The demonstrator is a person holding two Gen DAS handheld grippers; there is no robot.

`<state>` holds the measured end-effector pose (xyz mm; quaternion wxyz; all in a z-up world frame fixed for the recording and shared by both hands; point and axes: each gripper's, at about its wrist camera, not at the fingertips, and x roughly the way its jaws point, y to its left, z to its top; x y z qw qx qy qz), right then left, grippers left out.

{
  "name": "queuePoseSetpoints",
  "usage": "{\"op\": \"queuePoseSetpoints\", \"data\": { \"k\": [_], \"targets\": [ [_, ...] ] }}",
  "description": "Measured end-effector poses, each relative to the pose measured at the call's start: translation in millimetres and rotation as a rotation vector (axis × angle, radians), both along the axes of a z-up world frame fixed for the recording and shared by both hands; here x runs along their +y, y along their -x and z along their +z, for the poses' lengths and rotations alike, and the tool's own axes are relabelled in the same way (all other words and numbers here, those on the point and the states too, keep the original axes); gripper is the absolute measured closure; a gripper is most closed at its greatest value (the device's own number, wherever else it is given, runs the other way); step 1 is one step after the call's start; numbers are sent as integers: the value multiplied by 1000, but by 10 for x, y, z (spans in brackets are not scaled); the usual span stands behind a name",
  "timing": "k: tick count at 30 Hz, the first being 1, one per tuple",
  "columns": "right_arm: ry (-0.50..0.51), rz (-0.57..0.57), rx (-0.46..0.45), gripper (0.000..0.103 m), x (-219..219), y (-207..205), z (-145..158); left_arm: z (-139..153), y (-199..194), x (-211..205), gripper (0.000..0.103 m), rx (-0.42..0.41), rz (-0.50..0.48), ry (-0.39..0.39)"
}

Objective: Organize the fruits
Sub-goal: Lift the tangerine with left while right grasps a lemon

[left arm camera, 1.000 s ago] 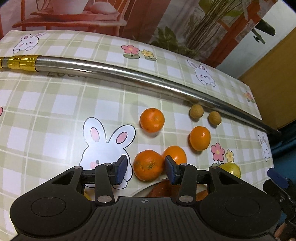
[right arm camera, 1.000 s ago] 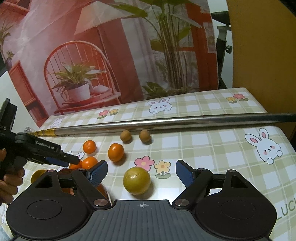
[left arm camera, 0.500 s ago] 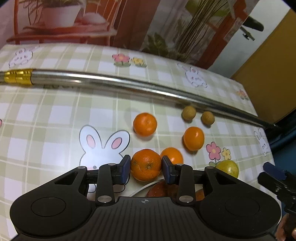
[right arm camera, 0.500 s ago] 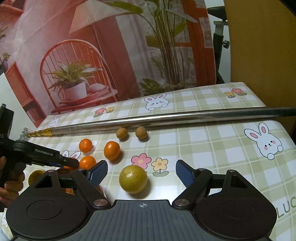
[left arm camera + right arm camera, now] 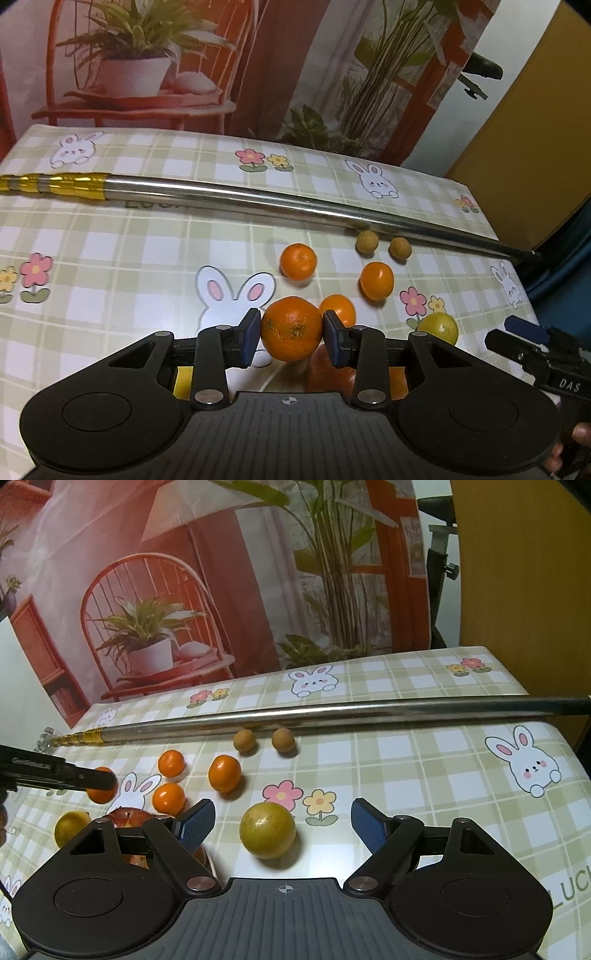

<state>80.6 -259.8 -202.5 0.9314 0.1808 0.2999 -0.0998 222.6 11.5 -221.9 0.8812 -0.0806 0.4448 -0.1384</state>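
- Gripping a mandarin (image 5: 291, 328) across its widest part with the left gripper (image 5: 291, 338), both blue pads pressed on the peel; jaws just closed onto it, no wider than the fruit now.
- Judging the mandarin light, round and a little soft: loose, dimpled peel, likely to roll or bruise under a hard squeeze, so best taken at the equator with gentle pressure.
- Sitting nearer the camera than the metal pole (image 5: 258, 201), lifted clear of the checked tablecloth (image 5: 110, 258), above the apple (image 5: 127, 818) and plate rim partly hidden under the tool.
- Compared with a second ago: was resting on the cloth between wider jaws, now pinched and raised, with the pole and backdrop lower in the left wrist view.
- Holding the right gripper (image 5: 282, 827) spread wide, nothing pinched, the yellow-green fruit (image 5: 267, 834) lying untouched between its fingers on the near side of the pole; same as before.
- Leaving three smaller oranges and two brown longans (image 5: 244, 740) loose on the cloth just this side of the pole.
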Motion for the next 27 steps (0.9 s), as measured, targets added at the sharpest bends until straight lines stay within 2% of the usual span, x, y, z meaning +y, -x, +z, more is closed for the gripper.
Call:
{"op": "queuePoseSetpoints", "data": {
  "k": [10, 17, 27],
  "targets": [
    [14, 31, 13, 25, 165, -23, 32, 107, 295, 270, 65, -28, 30, 11],
    [15, 68, 17, 25, 329, -90, 73, 145, 456, 556, 65, -39, 68, -11],
    [41, 182, 24, 29, 779, -377, 233, 197, 750, 1015, 64, -80, 127, 0]
  ]
}}
